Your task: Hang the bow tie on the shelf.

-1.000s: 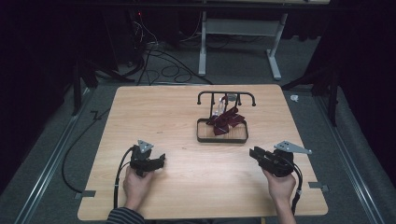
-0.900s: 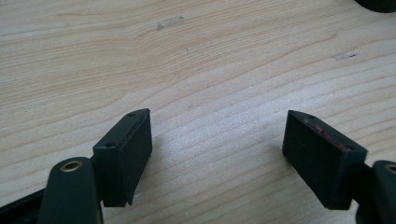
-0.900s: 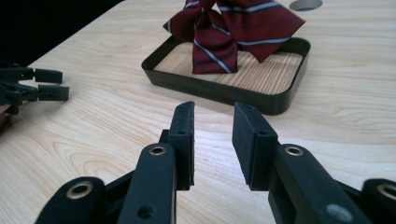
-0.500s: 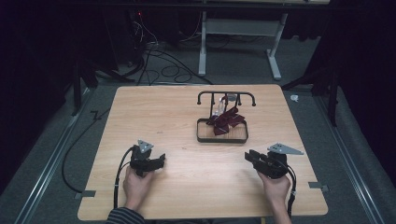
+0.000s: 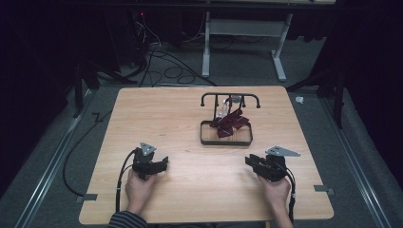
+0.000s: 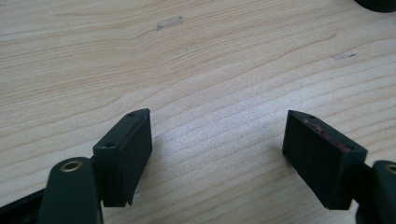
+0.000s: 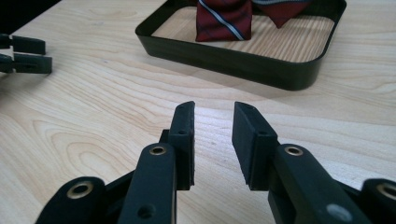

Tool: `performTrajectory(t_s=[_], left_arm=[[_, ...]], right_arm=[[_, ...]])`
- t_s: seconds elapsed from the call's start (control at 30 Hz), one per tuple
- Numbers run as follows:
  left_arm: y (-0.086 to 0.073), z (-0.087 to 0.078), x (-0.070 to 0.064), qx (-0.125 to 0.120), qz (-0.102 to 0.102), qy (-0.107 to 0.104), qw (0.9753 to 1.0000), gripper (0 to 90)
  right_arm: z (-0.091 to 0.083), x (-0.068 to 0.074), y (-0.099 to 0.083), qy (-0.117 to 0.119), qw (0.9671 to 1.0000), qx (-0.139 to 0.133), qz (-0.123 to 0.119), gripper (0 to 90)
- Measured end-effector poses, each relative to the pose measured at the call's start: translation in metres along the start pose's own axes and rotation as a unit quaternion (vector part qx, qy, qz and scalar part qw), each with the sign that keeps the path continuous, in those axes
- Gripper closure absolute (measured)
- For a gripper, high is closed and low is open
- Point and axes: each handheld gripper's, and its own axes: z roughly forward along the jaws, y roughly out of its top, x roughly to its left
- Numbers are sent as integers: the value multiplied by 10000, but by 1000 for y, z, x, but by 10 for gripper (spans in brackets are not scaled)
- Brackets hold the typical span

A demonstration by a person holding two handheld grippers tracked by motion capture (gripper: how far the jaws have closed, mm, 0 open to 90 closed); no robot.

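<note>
Ahead, tie (image 7: 224,21), probably silk, in tray (image 7: 233,58); left tongs (image 6: 217,158) spread, right tongs (image 7: 212,140) narrowly parted.

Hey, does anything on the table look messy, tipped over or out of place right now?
Mostly tidy. The dark red striped cloth lies bunched and uneven in the black tray, part of it draped up toward the black rack behind. Nothing looks spilled or broken.

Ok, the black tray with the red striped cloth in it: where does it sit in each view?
High view: the black tray lies right of centre on the wooden table, ahead of the right gripper, with the red striped cloth over it.
Left gripper view: not in it; bare tabletop beyond the jaws.
Right gripper view: top, centre to right, beyond the jaws.
Shared landmark: the table's pale wood grain.
</note>
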Motion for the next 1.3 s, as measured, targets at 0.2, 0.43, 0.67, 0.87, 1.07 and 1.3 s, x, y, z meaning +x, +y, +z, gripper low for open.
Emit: performTrajectory(t_s=[0.2, 0.43, 0.67, 0.87, 1.07, 1.3], left_arm=[[0, 0, 0, -1, 0, 0, 10000, 245], [0, 0, 0, -1, -1, 0, 10000, 246], [0, 0, 0, -1, 0, -1, 10000, 246], [0, 0, 0, -3, 2, -1, 10000, 246], [0, 0, 0, -4, 7, -15, 10000, 246], [-1, 0, 0, -5, 23, -26, 10000, 246]], right_arm=[[10, -1, -4, -95, 9998, 144, -33, 712], [21, 0, -9, -198, 9992, 326, -68, 693], [28, 2, -12, -363, 9983, 393, -245, 669], [32, 5, -12, -481, 9972, 458, -345, 631], [34, 13, -13, -737, 9935, 520, -688, 582], [35, 21, -15, -884, 9906, 571, -874, 504]])
